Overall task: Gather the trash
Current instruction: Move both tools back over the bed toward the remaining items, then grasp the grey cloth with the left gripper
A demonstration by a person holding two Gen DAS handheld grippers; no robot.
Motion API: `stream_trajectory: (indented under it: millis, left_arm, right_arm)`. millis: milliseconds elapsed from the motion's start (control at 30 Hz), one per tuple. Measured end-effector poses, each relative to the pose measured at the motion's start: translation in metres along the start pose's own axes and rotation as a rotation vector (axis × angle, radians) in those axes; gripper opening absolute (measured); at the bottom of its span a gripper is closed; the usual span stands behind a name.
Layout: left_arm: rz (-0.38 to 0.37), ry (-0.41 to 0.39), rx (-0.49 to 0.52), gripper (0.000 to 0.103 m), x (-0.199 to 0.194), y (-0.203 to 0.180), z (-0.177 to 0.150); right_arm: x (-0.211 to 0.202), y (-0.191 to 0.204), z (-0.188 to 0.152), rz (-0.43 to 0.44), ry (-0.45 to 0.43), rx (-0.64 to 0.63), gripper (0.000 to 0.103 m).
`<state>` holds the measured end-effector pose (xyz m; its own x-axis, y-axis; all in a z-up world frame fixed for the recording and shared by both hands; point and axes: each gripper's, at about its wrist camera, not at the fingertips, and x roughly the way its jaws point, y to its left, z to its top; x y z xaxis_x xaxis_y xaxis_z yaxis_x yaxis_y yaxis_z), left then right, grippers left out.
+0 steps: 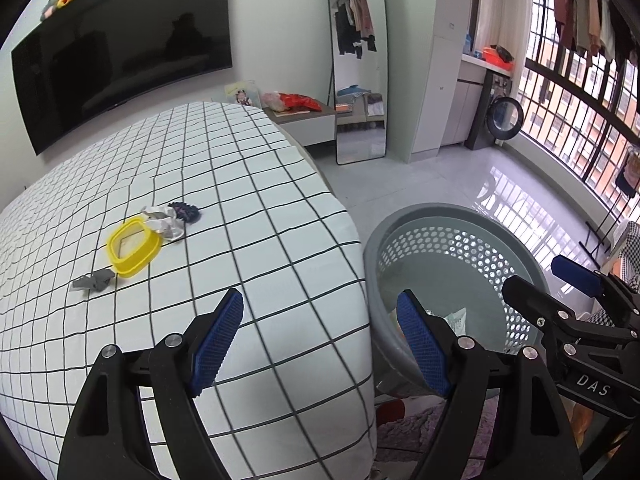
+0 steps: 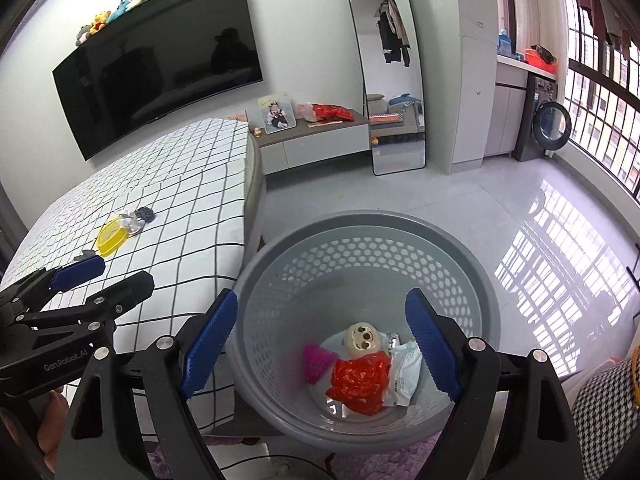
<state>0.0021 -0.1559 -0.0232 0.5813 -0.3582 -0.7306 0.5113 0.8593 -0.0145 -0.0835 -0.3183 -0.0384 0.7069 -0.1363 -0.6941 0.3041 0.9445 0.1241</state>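
Your right gripper (image 2: 322,340) hangs wide open and empty above the grey perforated basket (image 2: 472,256), which already holds a red plastic bag (image 2: 360,380), a pink scrap (image 2: 316,362), a round cream lid (image 2: 362,340) and a white wrapper (image 2: 404,372). Your left gripper (image 1: 320,340) is just as wide open and empty, over the bed's corner beside the basket. On the checked bedsheet (image 1: 260,220) beyond the basket lie a yellow lid (image 1: 134,248), crumpled silver wrapper (image 1: 166,220), dark scrap (image 1: 186,212) and grey scrap (image 1: 92,280).

Grid-sheet bed (image 1: 248,216) — yellow ring (image 1: 134,247), crumpled wrapper (image 1: 166,222), dark scrap (image 1: 185,212), grey scrap (image 1: 93,280) on top.
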Motion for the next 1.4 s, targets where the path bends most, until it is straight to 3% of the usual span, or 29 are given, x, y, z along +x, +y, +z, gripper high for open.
stream_trajectory:
  millis: [1400]
  left_arm:
    - [0.162,-0.031,-0.220,0.078,-0.035,0.141,-0.025]
  right_arm:
    - [0.030,0.159,0.027,0.178,-0.002,-0.265,0.082]
